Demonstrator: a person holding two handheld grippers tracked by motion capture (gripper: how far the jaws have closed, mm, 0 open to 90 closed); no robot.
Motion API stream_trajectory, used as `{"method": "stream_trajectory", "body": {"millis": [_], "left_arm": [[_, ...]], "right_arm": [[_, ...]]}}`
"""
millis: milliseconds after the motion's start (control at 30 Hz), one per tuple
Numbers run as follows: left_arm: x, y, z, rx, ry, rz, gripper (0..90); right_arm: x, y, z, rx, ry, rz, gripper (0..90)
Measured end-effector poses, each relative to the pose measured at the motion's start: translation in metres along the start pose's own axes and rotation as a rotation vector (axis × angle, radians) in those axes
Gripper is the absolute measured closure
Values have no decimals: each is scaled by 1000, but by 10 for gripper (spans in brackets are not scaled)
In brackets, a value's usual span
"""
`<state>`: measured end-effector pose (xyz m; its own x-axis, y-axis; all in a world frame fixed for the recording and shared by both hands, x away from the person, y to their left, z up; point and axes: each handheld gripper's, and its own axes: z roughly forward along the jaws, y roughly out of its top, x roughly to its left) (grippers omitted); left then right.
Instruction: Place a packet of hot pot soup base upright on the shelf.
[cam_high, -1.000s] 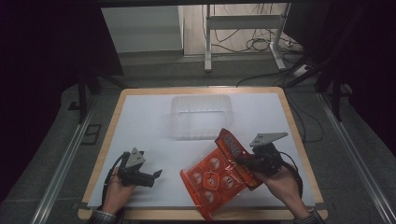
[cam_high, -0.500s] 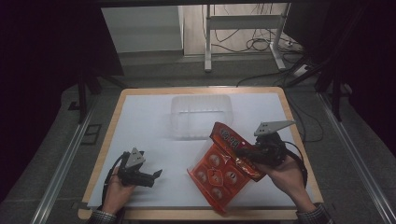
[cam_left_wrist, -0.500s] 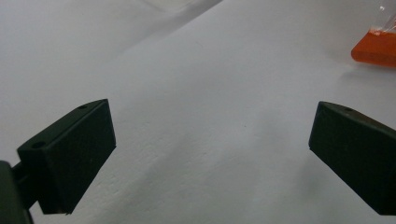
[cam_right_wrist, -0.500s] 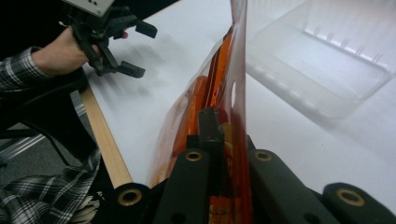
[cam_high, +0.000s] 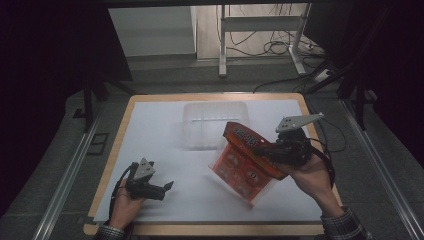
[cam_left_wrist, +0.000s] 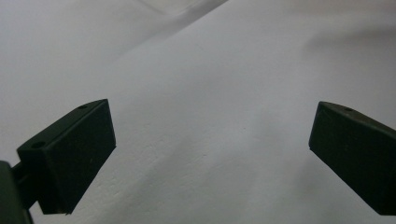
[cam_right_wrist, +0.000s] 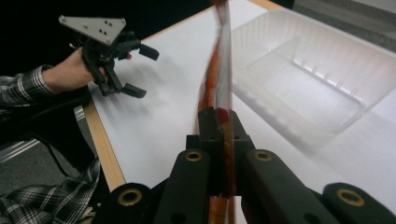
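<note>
Orange-red flat blister pack (cam_high: 240, 162) with round pictures under clear plastic hangs tilted above the white-covered, wood-rimmed table (cam_high: 165, 127) near its right edge in the high view, pinched at its upper edge by the right gripper (cam_high: 267, 150), in front of a clear ribbed plastic tray (cam_high: 212, 122); the left gripper (cam_high: 167, 186) sits spread and empty near the front-left corner. The left gripper view shows matte black jaws wide apart over smooth white paper. The right gripper view shows jaws clamped on the pack's thin edge, the tray just beyond.

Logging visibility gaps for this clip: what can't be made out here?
- Print on the orange blister pack: too small in the high view, edge-on and blurred in the right gripper view.
- Right gripper fingertips: covered by the pack they clamp.
- Clear plastic tray: far edge cut off in the right gripper view.
- Left gripper: body cut off in its own view.
</note>
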<state>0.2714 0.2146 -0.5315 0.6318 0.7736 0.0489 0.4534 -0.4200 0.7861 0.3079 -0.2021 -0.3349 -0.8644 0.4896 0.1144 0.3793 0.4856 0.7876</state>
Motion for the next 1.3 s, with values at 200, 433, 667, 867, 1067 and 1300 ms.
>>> {"method": "stream_trajectory", "body": {"millis": [200,433,667,867,1067,1300], "left_arm": [[0,0,0,1,1,-1,1],[0,0,1,3,1,-1,1],[0,0,1,2,0,-2,2],[0,0,0,3,0,-2,2],[1,0,0,1,1,-4,1],[1,0,0,1,-4,-11,2]], "right_arm": [[-6,11,-4,-1,-62,-18,890],[-24,19,-11,-22,-95,12,890],[-34,32,-16,-55,-81,37,890],[-41,46,-15,-58,-83,40,890],[-51,60,-13,-72,-86,51,890],[-64,75,-6,-78,-101,52,890]]}}
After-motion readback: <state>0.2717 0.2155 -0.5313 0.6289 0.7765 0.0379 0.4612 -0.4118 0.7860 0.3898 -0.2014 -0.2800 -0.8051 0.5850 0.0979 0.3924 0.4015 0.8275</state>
